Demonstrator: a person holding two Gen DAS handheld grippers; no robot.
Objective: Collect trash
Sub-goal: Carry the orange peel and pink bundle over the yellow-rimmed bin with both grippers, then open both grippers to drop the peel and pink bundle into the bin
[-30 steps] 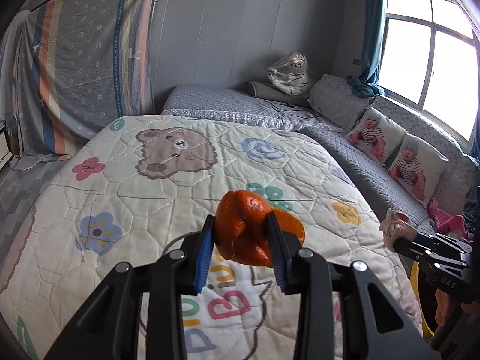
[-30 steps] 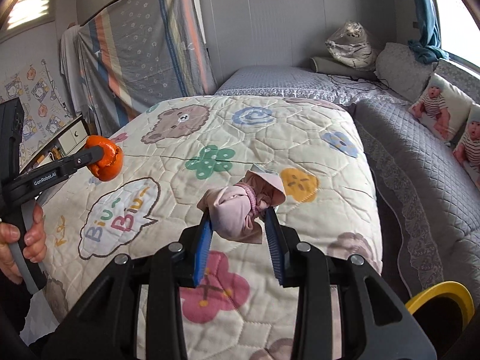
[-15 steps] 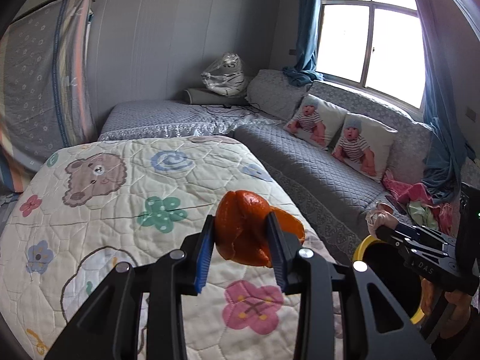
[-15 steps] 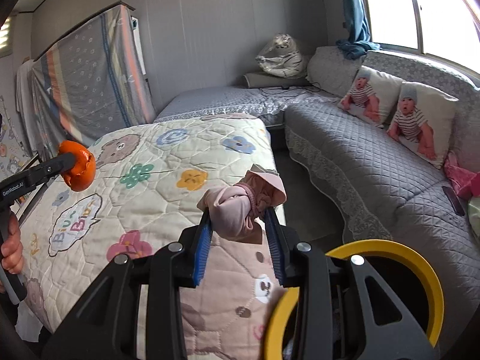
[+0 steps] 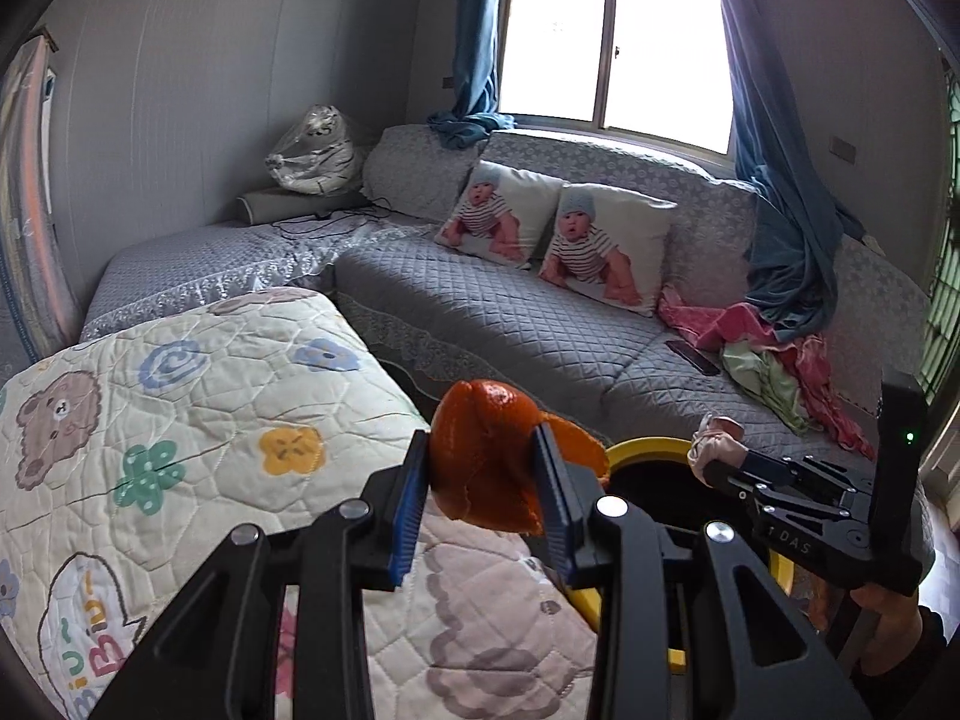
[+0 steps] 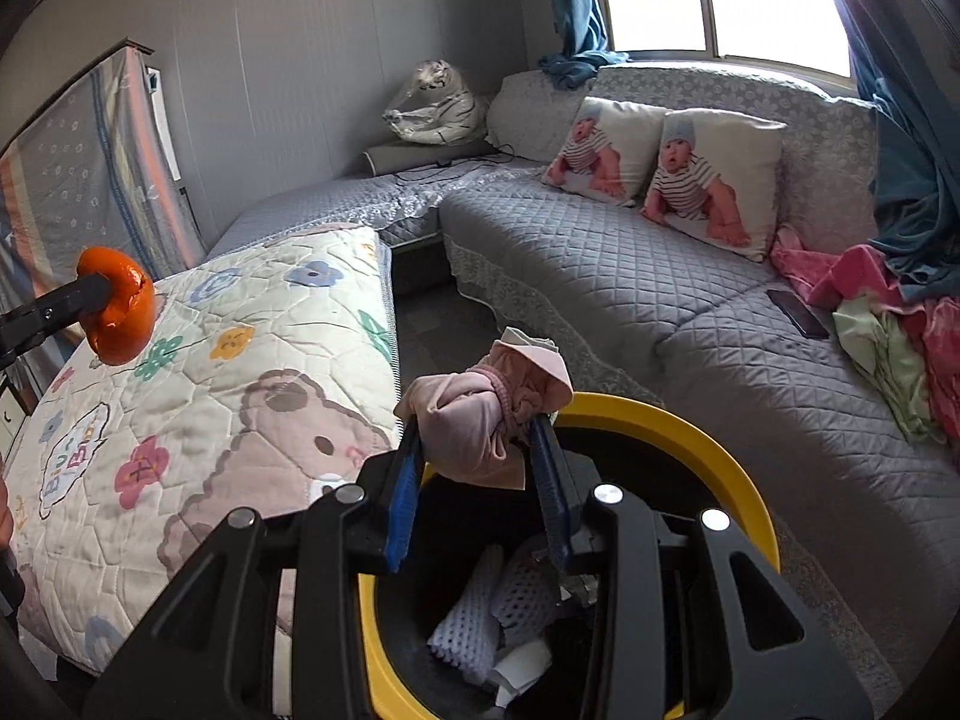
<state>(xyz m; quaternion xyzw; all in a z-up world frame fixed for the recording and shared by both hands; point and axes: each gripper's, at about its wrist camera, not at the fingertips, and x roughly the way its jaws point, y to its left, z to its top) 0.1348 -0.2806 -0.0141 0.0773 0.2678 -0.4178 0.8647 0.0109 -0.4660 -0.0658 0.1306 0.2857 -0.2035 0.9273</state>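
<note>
Two grippers, both loaded. Right gripper (image 6: 480,456) clamps a pink rag (image 6: 480,420), knotted bundle, pads pressing both sides; it hangs over the near rim of the bin (image 6: 678,426), which sits on the floor just off the bed's corner. Left gripper (image 5: 480,480) clamps an orange peel (image 5: 486,456), pads tight on it, positioned over the bed's (image 5: 198,420) corner edge, not yet above the bin (image 5: 645,447) opening.

Doing it well, my read: push the right gripper further over the dark middle before letting go, since the rag sits close to the rim and could snag or drop outside. Let the jaws spread fully, cloth may cling to the pads. Bring the peel across after, one at a time, so the two tools don't knock over the opening; the right gripper (image 5: 717,465) already crowds that side in the left view.

Around: white mesh foam (image 6: 480,618) and paper scraps already in the bin. Grey sofa (image 6: 630,276) behind with two baby-print pillows (image 6: 714,180), clothes pile (image 6: 888,312) and a phone (image 6: 798,312) at its right end. Nothing blocks the opening.
</note>
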